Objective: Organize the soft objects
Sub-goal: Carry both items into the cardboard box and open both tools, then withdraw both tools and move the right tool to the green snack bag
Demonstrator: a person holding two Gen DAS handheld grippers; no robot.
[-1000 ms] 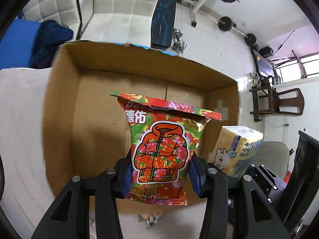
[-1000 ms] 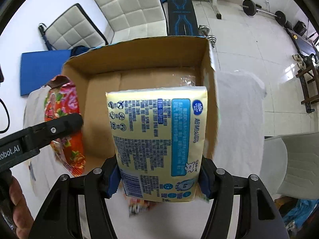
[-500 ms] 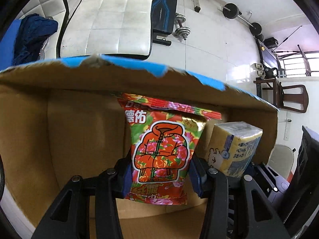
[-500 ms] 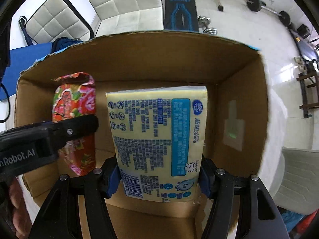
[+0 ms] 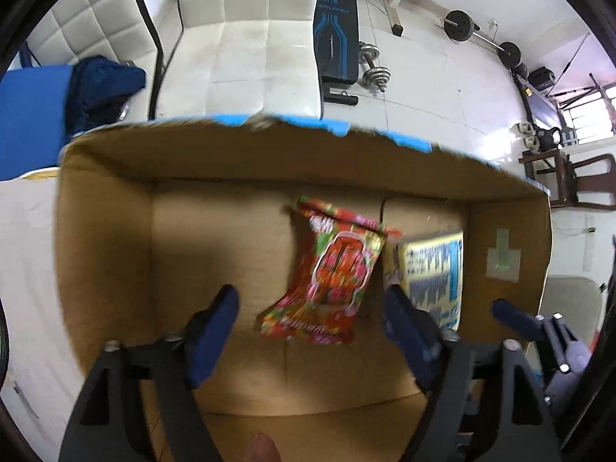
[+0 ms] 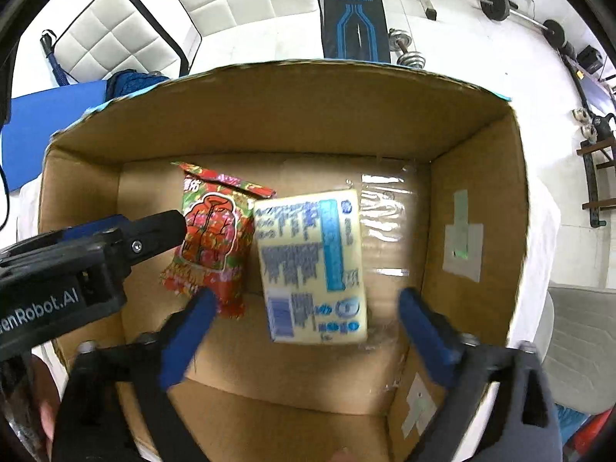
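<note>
A red floral snack packet (image 5: 331, 273) lies free inside the cardboard box (image 5: 107, 238); it also shows in the right wrist view (image 6: 210, 238). My left gripper (image 5: 312, 300) is open above the box, the packet blurred between its spread blue pads. A yellow tissue pack (image 6: 312, 265) lies in the box (image 6: 473, 177) beside the packet; the left wrist view shows it (image 5: 435, 269) too. My right gripper (image 6: 304, 304) is open just above the pack. The left gripper's black body (image 6: 77, 261) reaches in from the left.
White padded chairs (image 5: 238, 46) and a blue-black weight bench (image 6: 352, 7) stand beyond the box. Dumbbells (image 5: 371, 73) lie on the floor. A blue mat (image 5: 30, 115) is at the left. The box sits on a white cloth (image 5: 23, 269).
Both grippers have opened and let go. The snack packet and the tissue pack have dropped into the box, side by side. Both grippers have risen a little.
</note>
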